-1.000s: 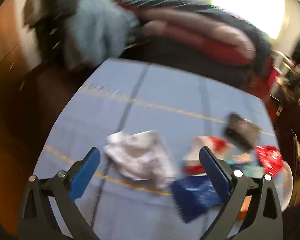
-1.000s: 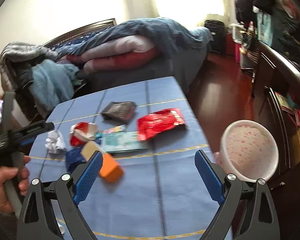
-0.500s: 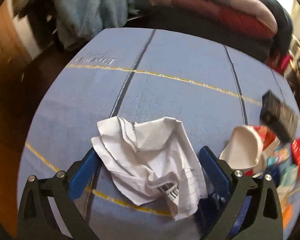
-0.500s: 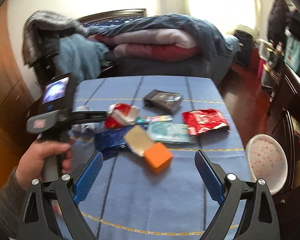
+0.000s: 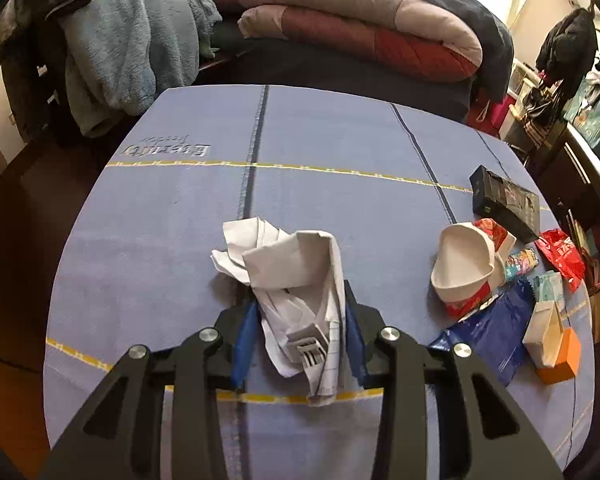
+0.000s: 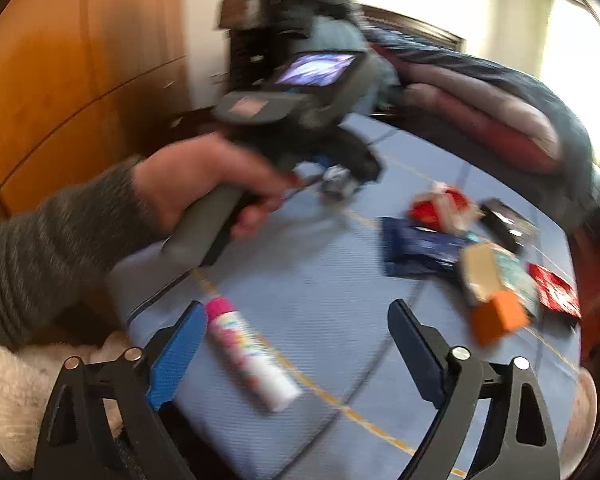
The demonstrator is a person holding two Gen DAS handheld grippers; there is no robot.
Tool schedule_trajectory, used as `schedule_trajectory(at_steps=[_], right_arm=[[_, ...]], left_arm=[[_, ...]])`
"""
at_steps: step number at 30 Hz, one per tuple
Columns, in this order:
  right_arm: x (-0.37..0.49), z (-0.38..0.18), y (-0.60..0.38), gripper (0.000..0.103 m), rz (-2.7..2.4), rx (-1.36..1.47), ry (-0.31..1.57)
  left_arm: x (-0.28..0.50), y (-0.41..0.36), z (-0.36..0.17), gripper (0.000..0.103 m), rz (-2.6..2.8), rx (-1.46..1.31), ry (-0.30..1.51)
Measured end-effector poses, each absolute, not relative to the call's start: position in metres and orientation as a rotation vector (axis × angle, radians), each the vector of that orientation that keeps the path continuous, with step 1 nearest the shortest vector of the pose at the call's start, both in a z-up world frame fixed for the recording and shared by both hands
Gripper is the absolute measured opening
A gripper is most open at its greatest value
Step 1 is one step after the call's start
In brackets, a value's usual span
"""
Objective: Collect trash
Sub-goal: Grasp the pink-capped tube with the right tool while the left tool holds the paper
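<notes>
A crumpled white paper [image 5: 288,272] lies on the blue tablecloth [image 5: 300,140]. My left gripper [image 5: 300,300] is closing, and both blue pads press on the paper's sides. In the right wrist view a hand [image 6: 204,184] holds that gripper over the paper [image 6: 338,182]. My right gripper [image 6: 298,308] hangs above the table's near part, its jaws wide and closing a little. A pink-and-white tube [image 6: 252,354] lies between them, close to the left finger [image 6: 180,356], untouched.
More trash sits to the right: a squashed paper cup [image 5: 464,268], a blue wrapper [image 5: 488,336], an orange box [image 5: 560,356], a black packet [image 5: 504,200] and a red wrapper [image 5: 562,256]. A bed with quilts [image 5: 360,20] stands behind the table, a wooden wardrobe [image 6: 60,80] to the left.
My left gripper came down over the crumpled paper and closed on it. My right gripper swung left and rolled, so the pink-and-white tube now lies between its fingers.
</notes>
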State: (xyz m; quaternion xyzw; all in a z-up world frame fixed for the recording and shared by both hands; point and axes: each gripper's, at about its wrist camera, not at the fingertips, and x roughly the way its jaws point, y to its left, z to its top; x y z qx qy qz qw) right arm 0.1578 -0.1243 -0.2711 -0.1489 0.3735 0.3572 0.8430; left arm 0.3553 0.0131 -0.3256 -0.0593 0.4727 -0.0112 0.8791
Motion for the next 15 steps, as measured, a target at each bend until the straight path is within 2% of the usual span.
schedule_trajectory(at_steps=[7, 11, 14, 15], right_arm=[[0.157, -0.296, -0.102, 0.073, 0.787, -0.403, 0.839], [0.156, -0.305, -0.099, 0.069, 0.802, -0.439, 0.851], [0.155, -0.307, -0.099, 0.057, 0.834, -0.43, 0.855], [0.154, -0.307, -0.1, 0.045, 0.844, -0.422, 0.86]], left_arm=[[0.344, 0.035, -0.327, 0.038, -0.025, -0.165, 0.973], [0.34, 0.043, -0.326, 0.038, -0.014, -0.173, 0.966], [0.338, 0.047, -0.324, 0.038, -0.013, -0.178, 0.96], [0.338, 0.047, -0.323, 0.038, -0.014, -0.179, 0.955]])
